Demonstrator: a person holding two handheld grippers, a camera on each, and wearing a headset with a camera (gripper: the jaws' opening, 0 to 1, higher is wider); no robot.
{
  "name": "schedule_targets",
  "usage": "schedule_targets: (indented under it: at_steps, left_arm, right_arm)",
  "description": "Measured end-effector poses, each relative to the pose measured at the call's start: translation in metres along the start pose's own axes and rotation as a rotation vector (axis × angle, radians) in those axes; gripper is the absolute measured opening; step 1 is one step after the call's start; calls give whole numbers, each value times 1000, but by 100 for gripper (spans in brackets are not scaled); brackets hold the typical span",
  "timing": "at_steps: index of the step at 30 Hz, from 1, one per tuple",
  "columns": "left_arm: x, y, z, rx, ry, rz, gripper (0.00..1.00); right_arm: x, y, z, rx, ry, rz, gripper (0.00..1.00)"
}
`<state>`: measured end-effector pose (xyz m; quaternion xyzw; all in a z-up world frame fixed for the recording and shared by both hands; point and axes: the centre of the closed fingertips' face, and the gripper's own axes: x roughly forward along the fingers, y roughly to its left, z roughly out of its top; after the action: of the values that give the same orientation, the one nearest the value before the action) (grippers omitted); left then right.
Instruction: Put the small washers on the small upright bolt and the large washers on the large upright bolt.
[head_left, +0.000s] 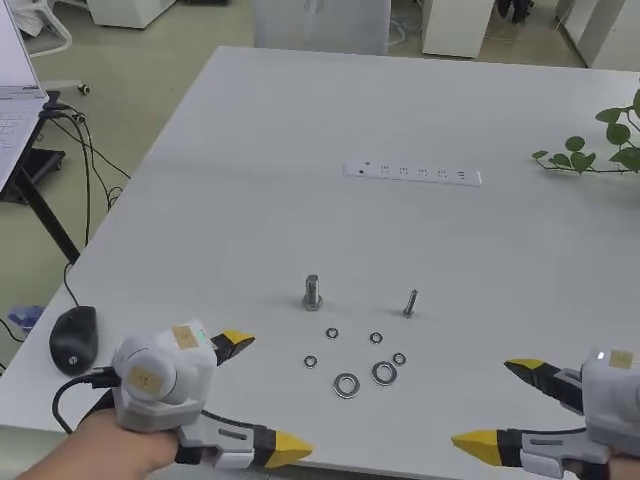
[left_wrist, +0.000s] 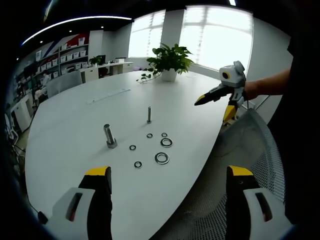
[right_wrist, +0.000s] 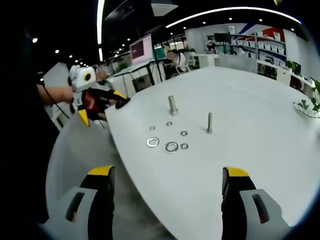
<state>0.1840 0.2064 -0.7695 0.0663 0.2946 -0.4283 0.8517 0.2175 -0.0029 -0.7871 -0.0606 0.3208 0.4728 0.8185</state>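
Two bolts stand upright on the white table (head_left: 300, 150): a thick large bolt (head_left: 312, 292) (left_wrist: 109, 136) (right_wrist: 172, 105) and a thin small bolt (head_left: 410, 303) (left_wrist: 149, 115) (right_wrist: 209, 122). In front of them lie several small washers (head_left: 332, 333) (left_wrist: 149, 135) (right_wrist: 184, 133) and two large washers (head_left: 347, 385) (left_wrist: 161, 158) (right_wrist: 171, 147). My left gripper (head_left: 262, 396) (left_wrist: 168, 172) (right_wrist: 104, 111) is open at the table's near edge, left of the washers. My right gripper (head_left: 495, 404) (right_wrist: 167, 172) (left_wrist: 212, 112) is open to their right. Neither holds anything.
A white power strip (head_left: 412, 173) lies beyond the bolts. A black mouse (head_left: 74, 338) sits at the table's left edge, a potted plant (head_left: 600, 150) (left_wrist: 169, 60) at the far right. A laptop (head_left: 15, 90) stands on a side desk. A mesh chair (left_wrist: 250, 150) is below the table edge.
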Motion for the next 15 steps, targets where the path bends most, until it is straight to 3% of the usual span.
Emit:
schedule_targets:
  at_steps: [15]
  left_arm:
    - [-1,7,-9,29,13,6,98]
  right_arm:
    - [22,0,19,-95,67,38,87]
